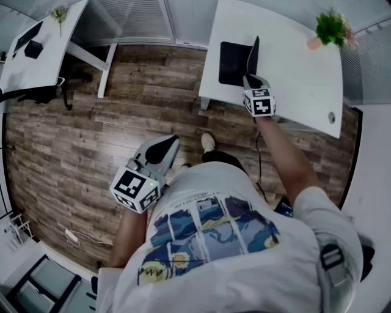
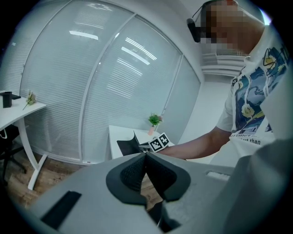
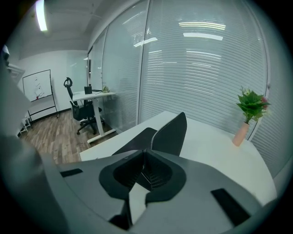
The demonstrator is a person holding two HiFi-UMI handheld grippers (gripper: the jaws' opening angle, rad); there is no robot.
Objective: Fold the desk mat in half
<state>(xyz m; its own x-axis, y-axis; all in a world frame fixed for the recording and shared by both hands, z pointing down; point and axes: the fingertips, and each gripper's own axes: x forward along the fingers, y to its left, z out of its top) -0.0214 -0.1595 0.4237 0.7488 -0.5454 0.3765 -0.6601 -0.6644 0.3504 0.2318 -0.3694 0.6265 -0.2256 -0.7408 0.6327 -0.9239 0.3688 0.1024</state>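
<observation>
Both finger pairs are closed: the right gripper (image 3: 145, 156) is pinched on the desk mat's (image 1: 233, 63) raised edge by the white desk's (image 1: 299, 85) corner, the left gripper (image 2: 146, 157) is held empty above the wooden floor (image 1: 73, 140).

Office rm w/ wood-plank floor (image 1: 73, 140). White desk (image 1: 305, 73) by glass wall w/ blinds (image 3: 201, 68), sm. plant in pink vase (image 3: 249, 107) on it. 2nd white desk (image 1: 55, 43) at far left, black office chair (image 3: 82, 109) near it. Whiteboard (image 3: 37, 86) at back wall, ceiling strip light (image 3: 42, 13) on. Power strip (image 1: 72, 235) on floor.

Black desk mat (image 1: 231, 63) on desk (image 1: 299, 73); one edge raised upright
</observation>
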